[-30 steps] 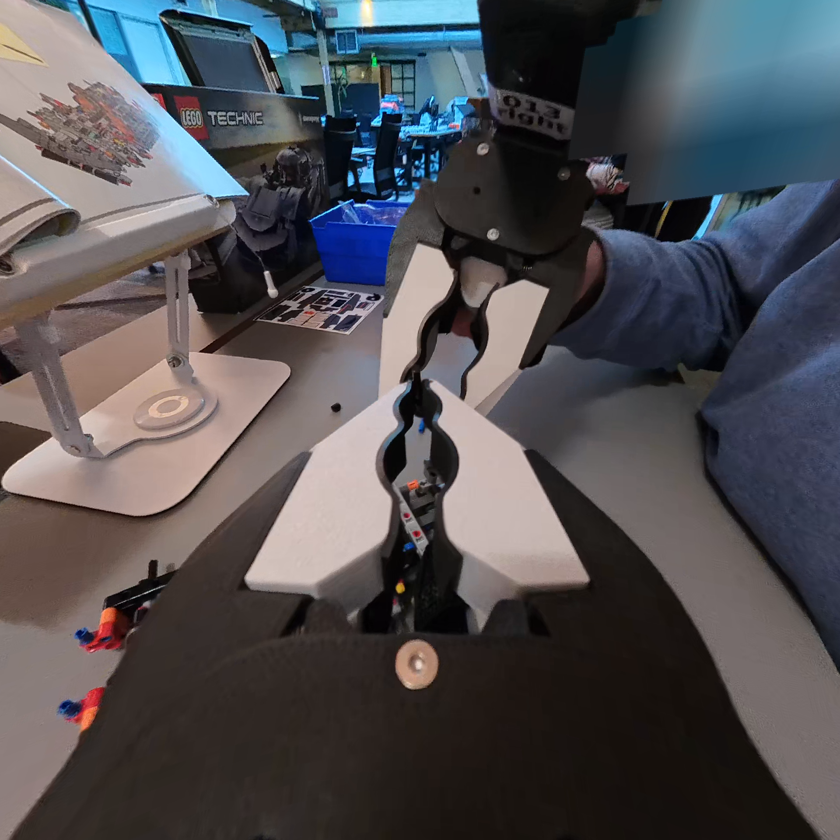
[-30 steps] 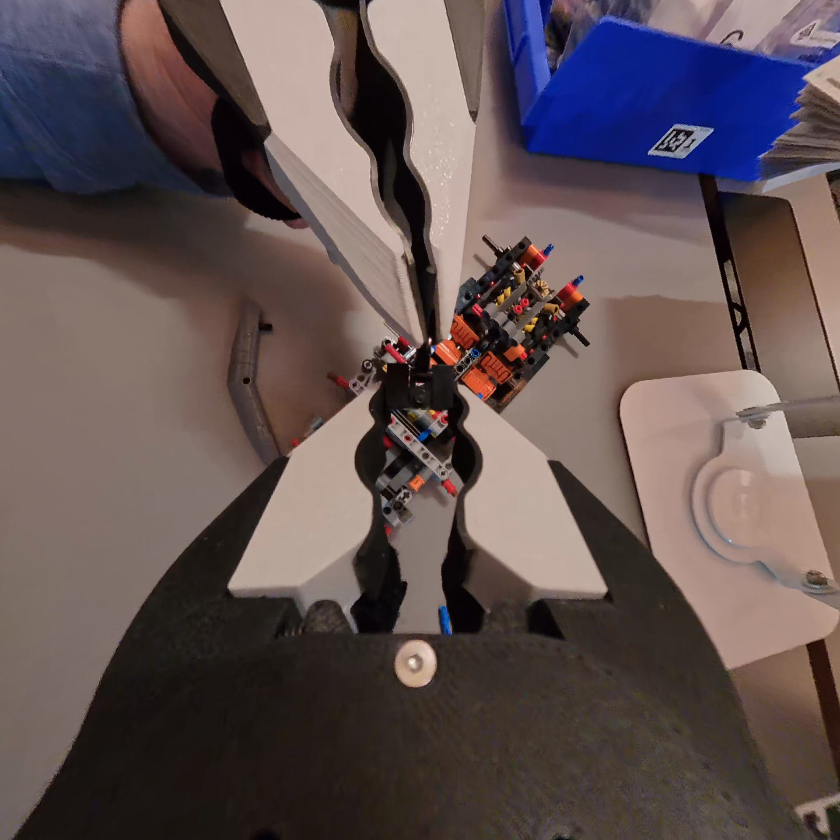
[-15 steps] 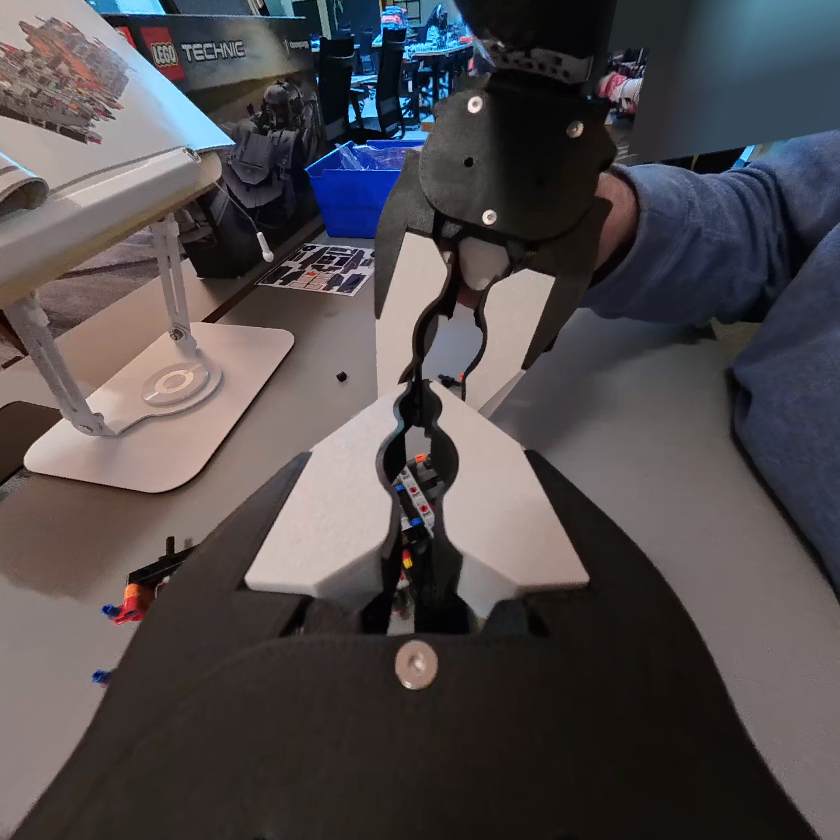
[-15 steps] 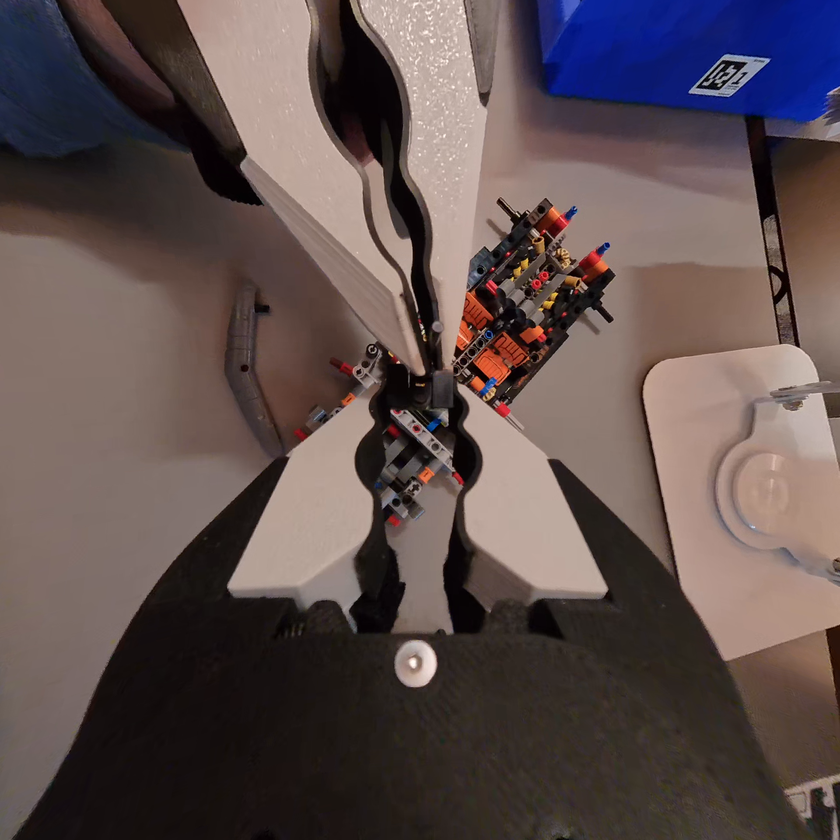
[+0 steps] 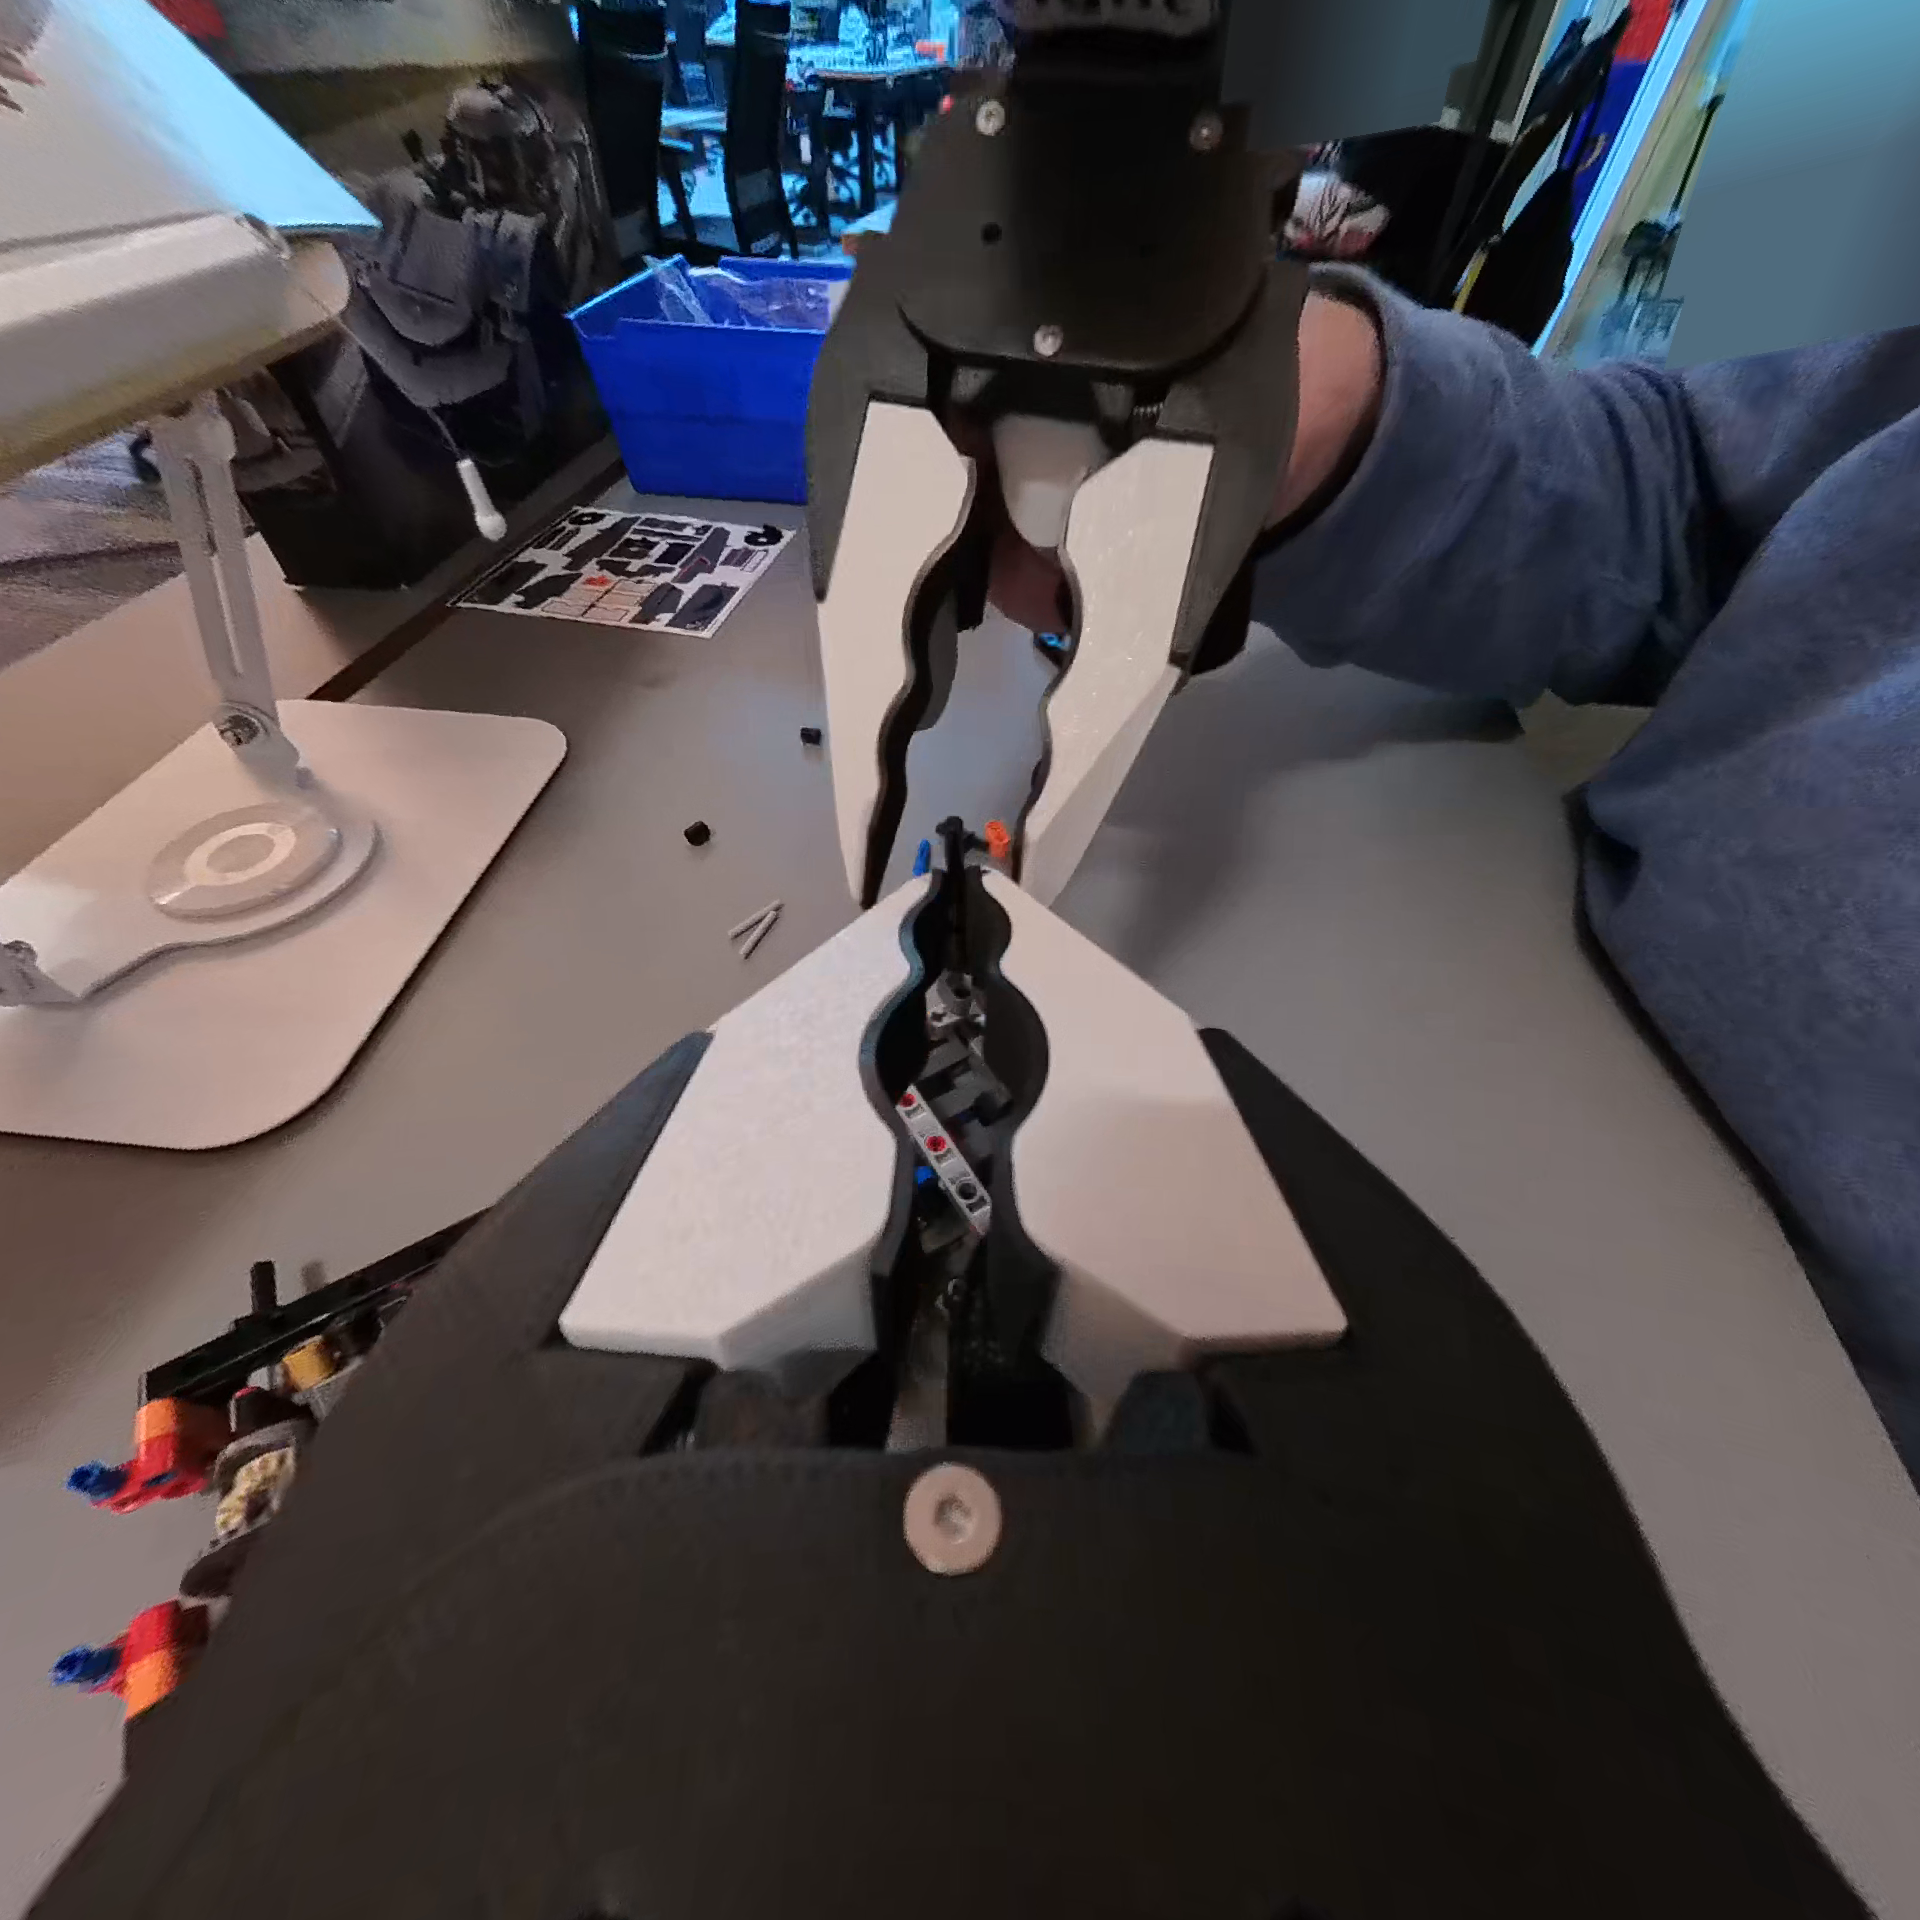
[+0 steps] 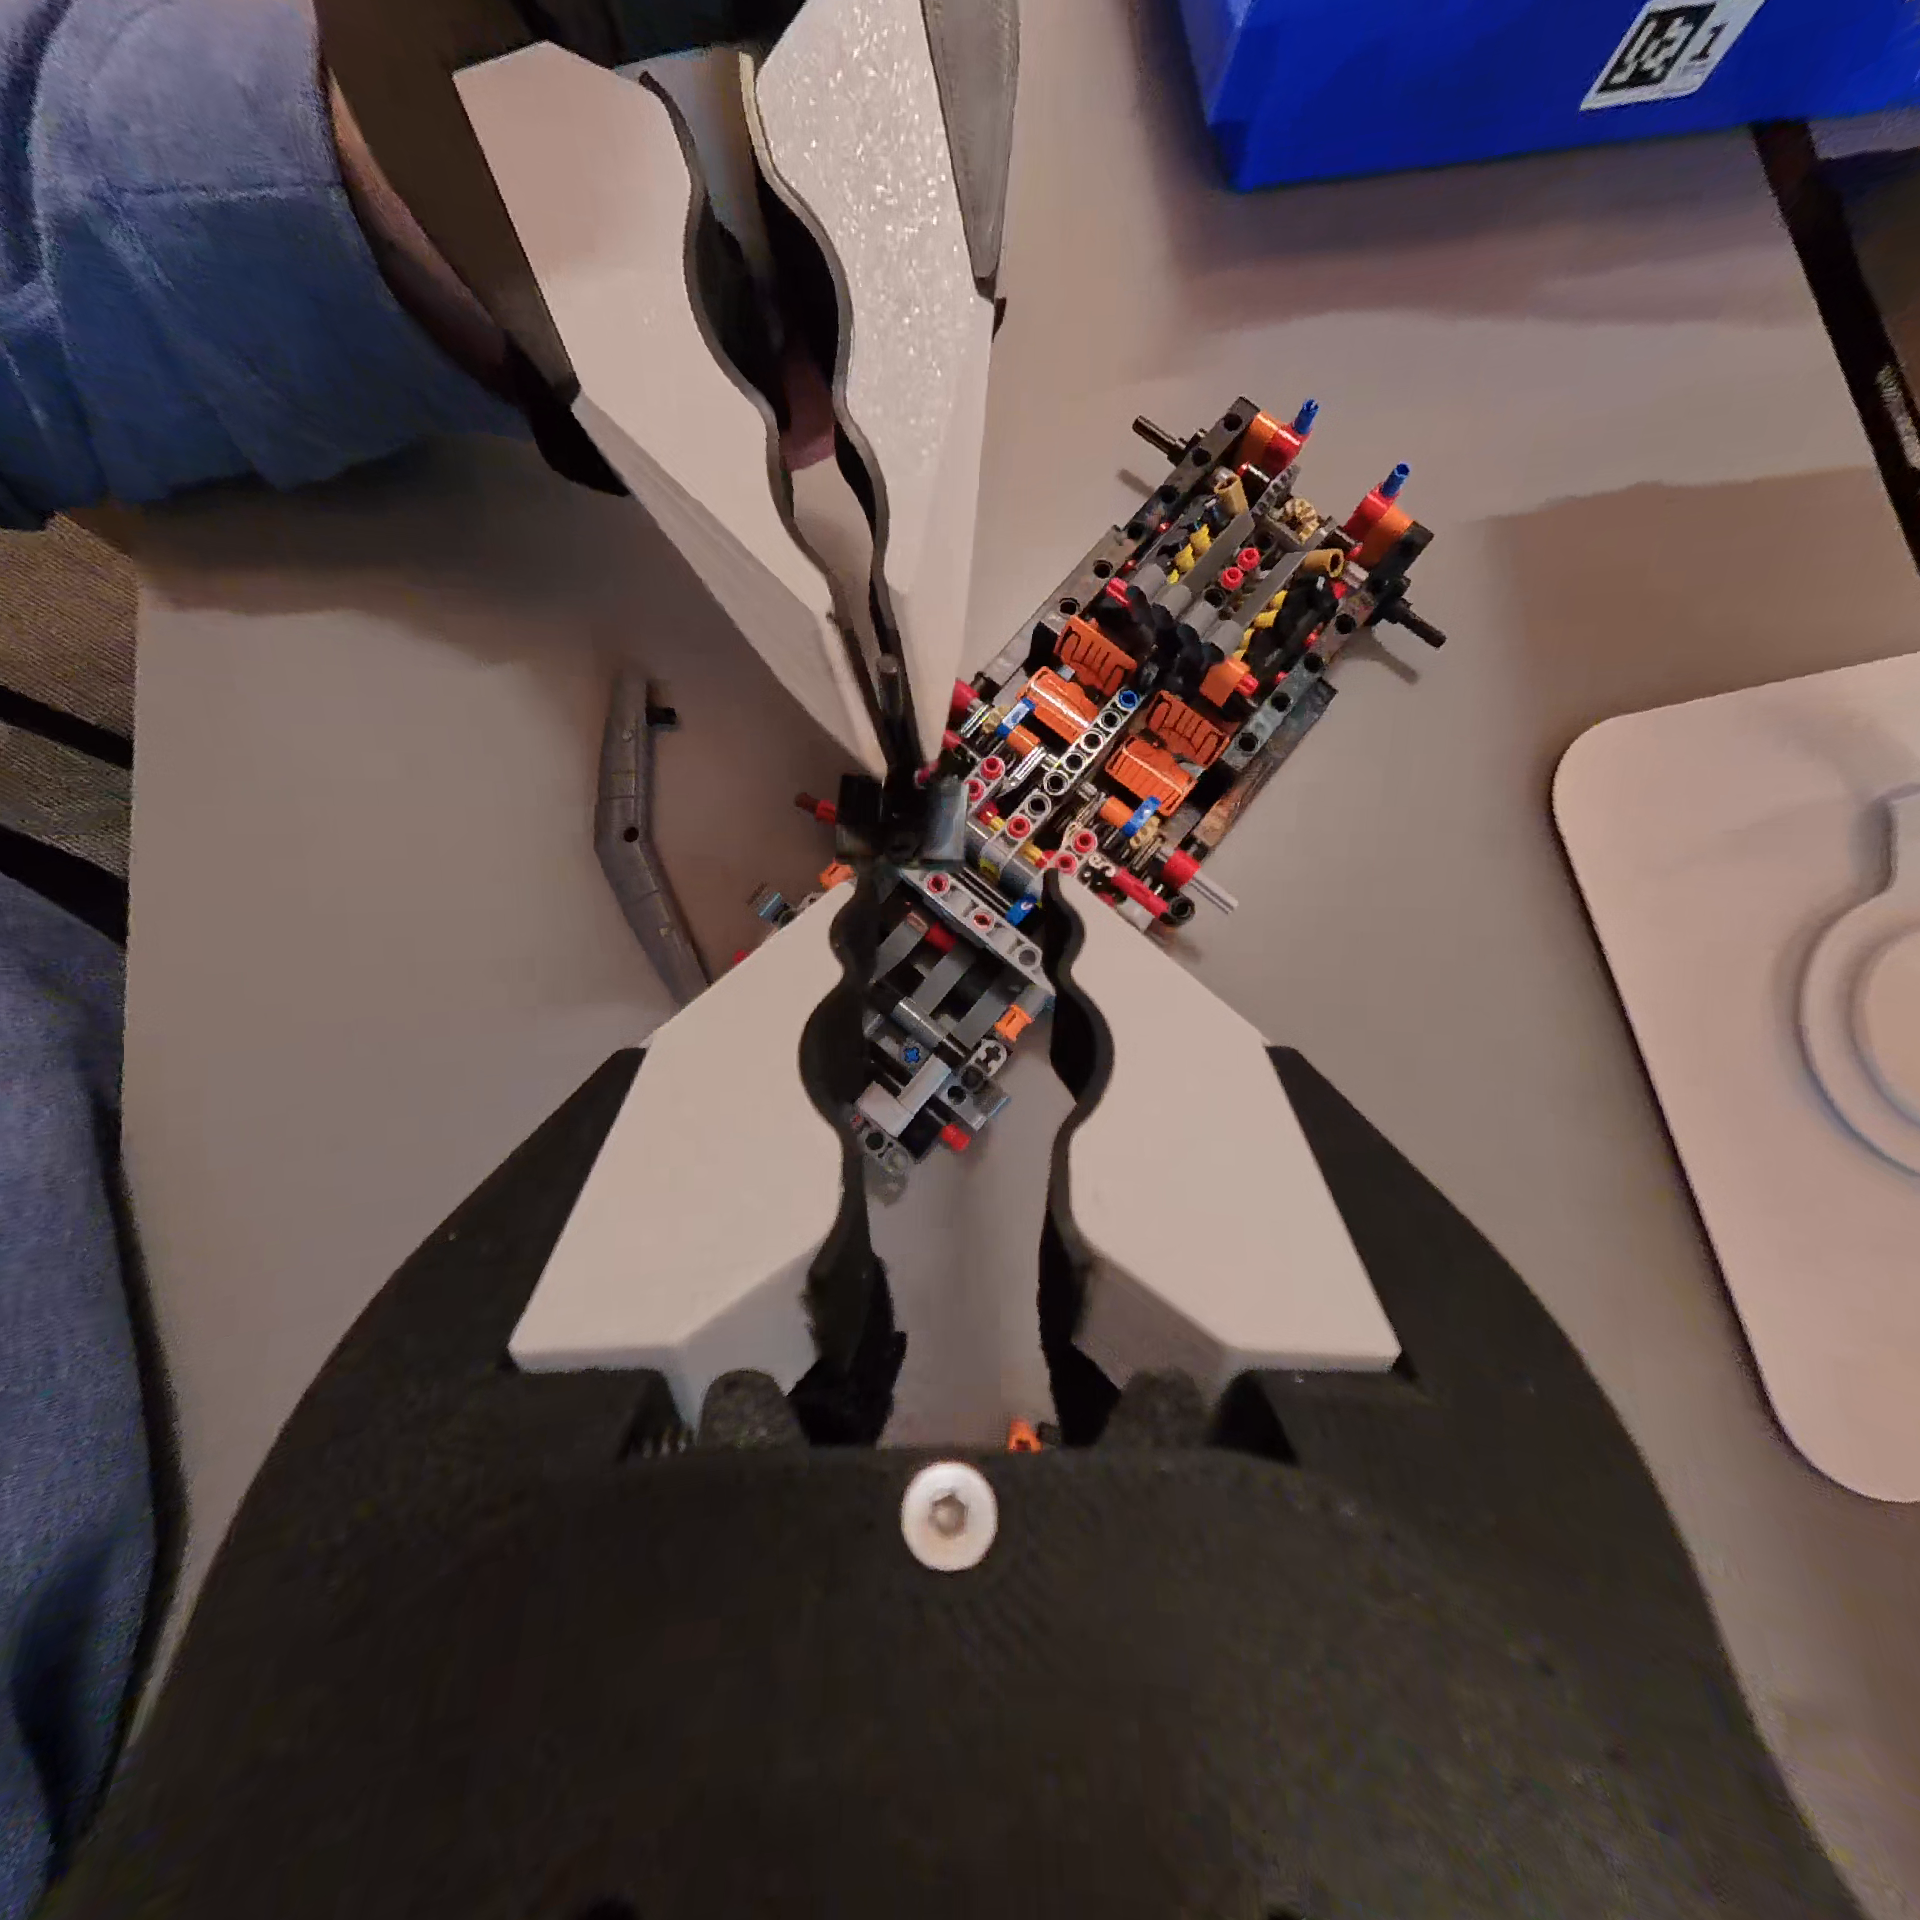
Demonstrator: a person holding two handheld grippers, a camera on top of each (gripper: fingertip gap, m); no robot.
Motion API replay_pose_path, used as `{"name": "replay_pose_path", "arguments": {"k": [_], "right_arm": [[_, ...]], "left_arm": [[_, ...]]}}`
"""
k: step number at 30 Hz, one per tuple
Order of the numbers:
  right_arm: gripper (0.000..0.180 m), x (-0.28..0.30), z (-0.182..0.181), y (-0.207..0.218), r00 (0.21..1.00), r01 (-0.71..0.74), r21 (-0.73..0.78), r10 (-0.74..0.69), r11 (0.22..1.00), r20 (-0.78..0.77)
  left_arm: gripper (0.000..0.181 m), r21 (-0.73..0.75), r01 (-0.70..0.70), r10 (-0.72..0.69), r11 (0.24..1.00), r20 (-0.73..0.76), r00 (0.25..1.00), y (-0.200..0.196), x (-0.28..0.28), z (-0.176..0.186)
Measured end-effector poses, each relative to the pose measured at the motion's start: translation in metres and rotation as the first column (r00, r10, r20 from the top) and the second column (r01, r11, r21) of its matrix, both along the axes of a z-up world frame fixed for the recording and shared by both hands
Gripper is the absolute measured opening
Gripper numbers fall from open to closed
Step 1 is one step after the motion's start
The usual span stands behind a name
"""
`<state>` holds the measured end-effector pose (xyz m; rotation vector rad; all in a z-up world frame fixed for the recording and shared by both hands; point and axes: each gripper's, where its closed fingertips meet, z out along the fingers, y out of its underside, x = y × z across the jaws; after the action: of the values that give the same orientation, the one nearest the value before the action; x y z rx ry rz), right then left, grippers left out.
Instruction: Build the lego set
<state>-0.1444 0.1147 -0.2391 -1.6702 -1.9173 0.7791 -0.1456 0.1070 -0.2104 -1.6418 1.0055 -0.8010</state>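
My left gripper (image 5: 951, 902) is shut on a thin black axle (image 5: 950, 847) that sticks out past its tips. In the right wrist view the left gripper (image 6: 902, 750) comes down from above, its tip at a dark connector block (image 6: 899, 821). My right gripper (image 6: 951, 896) is open, its jaws on either side of a small grey sub-assembly (image 6: 945, 1023) on the table. The two grippers meet tip to tip. The large orange, black and grey Lego build (image 6: 1195, 675) lies just beyond on the table and shows again in the left wrist view (image 5: 208, 1434).
A blue bin (image 6: 1455, 94) stands at the far table edge. A white book stand base (image 5: 260, 914) sits left of the grippers, with a sticker sheet (image 5: 623, 571) behind it. A grey curved piece (image 6: 634, 831) and small black pins (image 5: 698, 833) lie loose. A blue sleeve (image 5: 1558, 520) is at the right. My two grippers' fingertips are within a few centimetres of each other. It is some 12 cm from my right tips to the grey curved piece (image 6: 634, 831).
My right gripper was shut on the dark block and has opened. Both views have moved closer to the build. My left gripper stays shut on the axle.
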Motion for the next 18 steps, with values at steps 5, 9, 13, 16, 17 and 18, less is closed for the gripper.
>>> {"name": "replay_pose_path", "arguments": {"k": [5,9,13,16,17,18], "right_arm": [[0.028,0.003,0.0,-0.004,1.0,-0.001,-0.044,0.0,0.999,-0.017],[0.027,0.002,0.012,-0.007,0.996,-0.006,-0.091,-0.002,0.996,-0.089],[0.025,0.001,0.031,-0.009,0.985,-0.017,-0.128,-0.005,0.992,-0.17],[0.024,0.0,0.044,-0.012,0.975,-0.025,-0.166,-0.013,0.986,-0.221],[0.025,0.001,0.045,-0.012,0.974,-0.024,-0.165,-0.014,0.986,-0.224],[0.025,0.001,0.046,-0.011,0.974,-0.019,-0.158,-0.017,0.987,-0.226]], "left_arm": [[0.0,-0.077,0.01,0.0,0.997,0.136,0.991,0.003,-0.007,0.008],[0.0,-0.105,0.092,-0.038,0.99,0.428,0.903,-0.004,-0.019,0.046],[0.0,-0.031,0.141,-0.076,0.99,0.714,0.696,-0.009,-0.054,0.098],[0.0,-0.002,0.127,-0.075,0.992,0.796,0.601,-0.007,-0.074,0.116],[0.0,0.006,0.127,-0.079,0.992,0.812,0.578,-0.007,-0.078,0.119],[0.0,0.012,0.128,-0.082,0.992,0.824,0.56,-0.008,-0.081,0.122]]}}
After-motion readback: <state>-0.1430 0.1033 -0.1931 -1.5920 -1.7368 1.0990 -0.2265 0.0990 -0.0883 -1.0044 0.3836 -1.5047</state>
